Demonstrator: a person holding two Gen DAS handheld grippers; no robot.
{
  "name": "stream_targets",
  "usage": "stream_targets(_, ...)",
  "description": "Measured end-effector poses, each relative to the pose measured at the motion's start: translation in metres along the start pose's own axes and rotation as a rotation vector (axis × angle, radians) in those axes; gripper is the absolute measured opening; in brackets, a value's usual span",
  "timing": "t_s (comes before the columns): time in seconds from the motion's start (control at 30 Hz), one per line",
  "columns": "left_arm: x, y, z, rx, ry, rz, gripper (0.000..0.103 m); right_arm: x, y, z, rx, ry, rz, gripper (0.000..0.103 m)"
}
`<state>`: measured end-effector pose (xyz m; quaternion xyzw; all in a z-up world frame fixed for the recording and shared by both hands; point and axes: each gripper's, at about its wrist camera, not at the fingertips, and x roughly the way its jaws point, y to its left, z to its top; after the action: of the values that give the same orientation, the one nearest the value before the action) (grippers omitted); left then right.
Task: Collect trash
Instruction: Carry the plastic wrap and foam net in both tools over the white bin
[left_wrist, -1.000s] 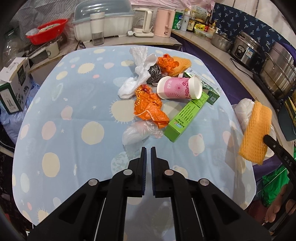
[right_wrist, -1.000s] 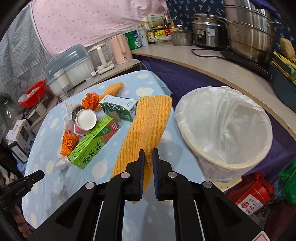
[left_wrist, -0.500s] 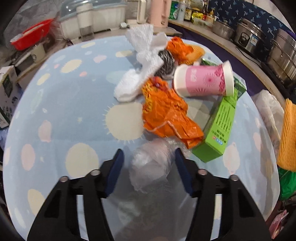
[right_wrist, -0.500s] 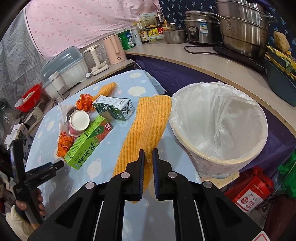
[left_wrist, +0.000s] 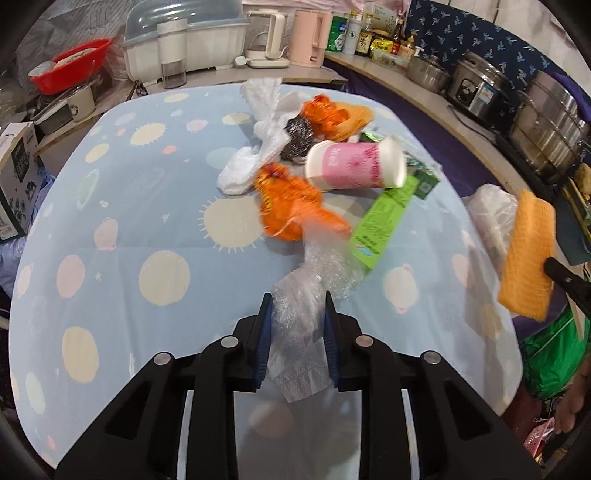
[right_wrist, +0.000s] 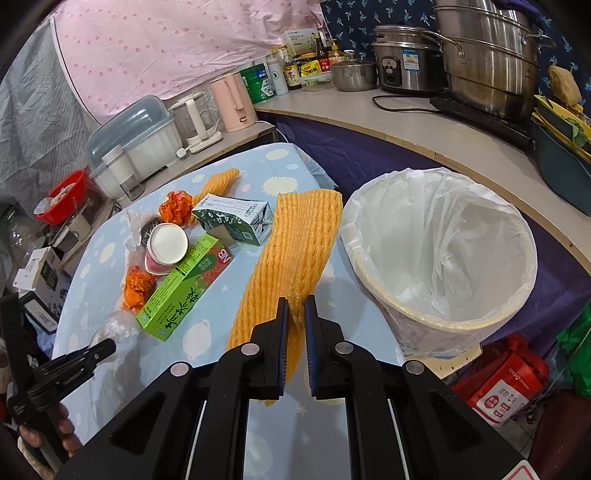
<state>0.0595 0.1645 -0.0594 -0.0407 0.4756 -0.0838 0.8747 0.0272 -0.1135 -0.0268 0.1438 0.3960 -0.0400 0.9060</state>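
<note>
My left gripper (left_wrist: 298, 301) is shut on a crumpled clear plastic bag (left_wrist: 314, 280) and holds it just above the blue tablecloth (left_wrist: 147, 206). My right gripper (right_wrist: 296, 304) is shut on an orange foam net (right_wrist: 295, 254), held in the air beside the white-lined trash bin (right_wrist: 443, 254); the net also shows in the left wrist view (left_wrist: 528, 254). On the table lie an orange wrapper (left_wrist: 291, 206), a pink paper cup (left_wrist: 354, 166), a green box (left_wrist: 384, 225), white foam wrap (left_wrist: 258, 147) and a milk carton (right_wrist: 232, 218).
The bin stands off the table's right edge, beside a counter (right_wrist: 424, 122) with steel pots (right_wrist: 487, 62). A red package (right_wrist: 506, 387) lies on the floor. A dish rack (left_wrist: 184, 48), kettles and a red basin (left_wrist: 70, 62) line the far side.
My left gripper opened, moved forward around the clear plastic bag, then closed on it and lifted it back. My right gripper has kept hold of the foam net near the bin.
</note>
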Motion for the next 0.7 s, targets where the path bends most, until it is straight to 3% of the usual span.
stream_targets(0.3, -0.038, -0.068, 0.011, 0.099, -0.058, -0.106, 0.024, -0.027, -0.023, 0.009, 0.031, -0.074, -0.013, 0.009)
stream_targets(0.7, -0.020, -0.205, 0.055, 0.294, -0.090, -0.266, 0.024, -0.042, -0.106, 0.032, 0.175, -0.150, -0.105, 0.009)
